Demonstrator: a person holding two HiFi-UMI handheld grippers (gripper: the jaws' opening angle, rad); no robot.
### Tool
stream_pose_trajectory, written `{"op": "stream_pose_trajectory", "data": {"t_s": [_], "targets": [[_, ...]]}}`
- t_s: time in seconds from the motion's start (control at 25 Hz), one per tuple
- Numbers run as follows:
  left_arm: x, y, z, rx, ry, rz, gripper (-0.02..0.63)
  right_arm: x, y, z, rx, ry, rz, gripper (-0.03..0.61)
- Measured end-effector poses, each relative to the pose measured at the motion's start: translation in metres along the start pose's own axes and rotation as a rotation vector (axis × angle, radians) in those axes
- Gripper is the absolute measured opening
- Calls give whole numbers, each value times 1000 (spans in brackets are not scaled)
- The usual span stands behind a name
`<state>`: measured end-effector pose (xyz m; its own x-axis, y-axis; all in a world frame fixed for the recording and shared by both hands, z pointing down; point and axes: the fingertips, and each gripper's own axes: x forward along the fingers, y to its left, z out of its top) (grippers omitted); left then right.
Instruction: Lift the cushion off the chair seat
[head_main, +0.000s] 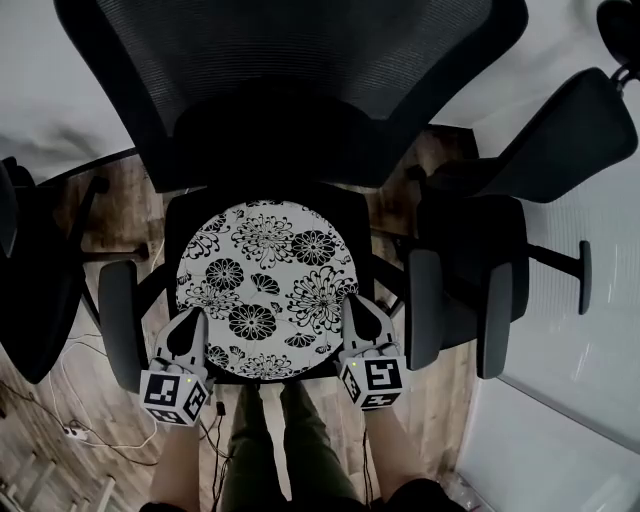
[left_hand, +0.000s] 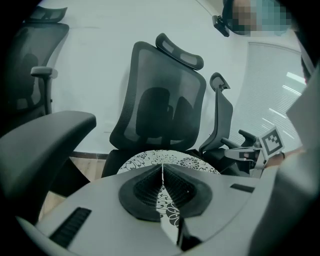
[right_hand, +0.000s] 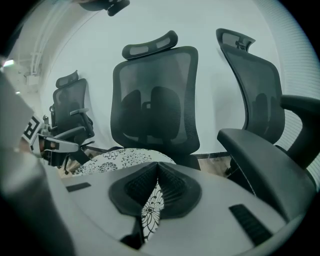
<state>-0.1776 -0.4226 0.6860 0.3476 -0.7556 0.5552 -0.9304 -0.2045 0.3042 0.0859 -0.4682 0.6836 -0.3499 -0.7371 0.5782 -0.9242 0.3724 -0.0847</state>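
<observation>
**Round cushion** (head_main: 265, 285): white with a black flower print. It lay flat over the black chair seat (head_main: 352, 212) and covered most of it. A dark margin of seat showed along the far and side edges. The cushion sat centred between the two armrests (head_main: 120, 325), in front of the mesh backrest (head_main: 290, 70). Its near edge was gripped at two places. The left claw (head_main: 190, 320) was closed on the near-left rim and the right claw (head_main: 356, 308) on the near-right rim. Patterned fabric showed between the jaws of each.
</observation>
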Motion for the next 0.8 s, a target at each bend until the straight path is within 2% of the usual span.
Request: {"op": "stream_pose_trajectory", "data": {"t_s": [0.2,0.8], "targets": [[6,3,-19,7,30,14,17,8,-5,-19,6,24,-4,17],[17,13,-45,-21,68,30,17,22,-1,-69,15,122,13,17]]}}
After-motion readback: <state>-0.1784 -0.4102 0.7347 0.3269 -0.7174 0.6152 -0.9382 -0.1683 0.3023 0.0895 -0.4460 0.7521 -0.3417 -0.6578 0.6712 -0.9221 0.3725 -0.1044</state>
